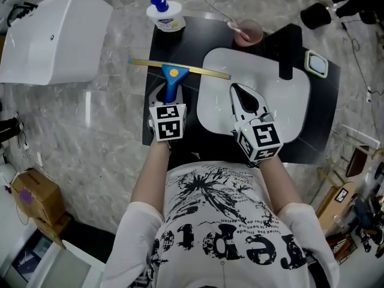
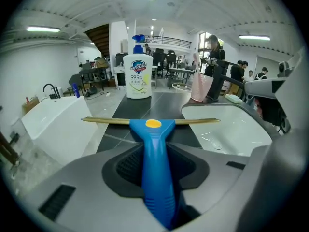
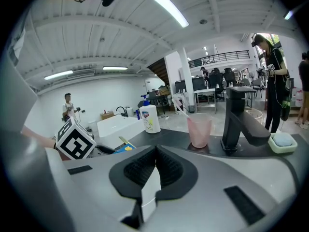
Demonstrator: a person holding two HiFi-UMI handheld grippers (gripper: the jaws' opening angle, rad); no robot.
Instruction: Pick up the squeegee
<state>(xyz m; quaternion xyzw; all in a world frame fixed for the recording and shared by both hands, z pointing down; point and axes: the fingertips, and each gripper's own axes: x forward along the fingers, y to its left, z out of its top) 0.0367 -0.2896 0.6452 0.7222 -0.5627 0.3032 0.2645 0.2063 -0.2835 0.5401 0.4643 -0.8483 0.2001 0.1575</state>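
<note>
L gripper (image 1: 170,96) (image 2: 155,164) jaws clamped on squeegee (image 1: 174,74) (image 2: 153,125) handle, at counter (image 1: 193,32) left side beside sink basin (image 1: 292,96). I see the handle pointing at me, blade crosswise L-R. R gripper (image 1: 245,98) (image 3: 153,172) jaws together, empty.

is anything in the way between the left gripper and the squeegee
Nothing visible stands between them: the left gripper is shut on the squeegee, holding it by its blue handle.

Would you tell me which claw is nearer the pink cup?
Right. The right claw sits over the sink, nearer the pink cup; the left claw grips the squeegee handle farther left.
</note>
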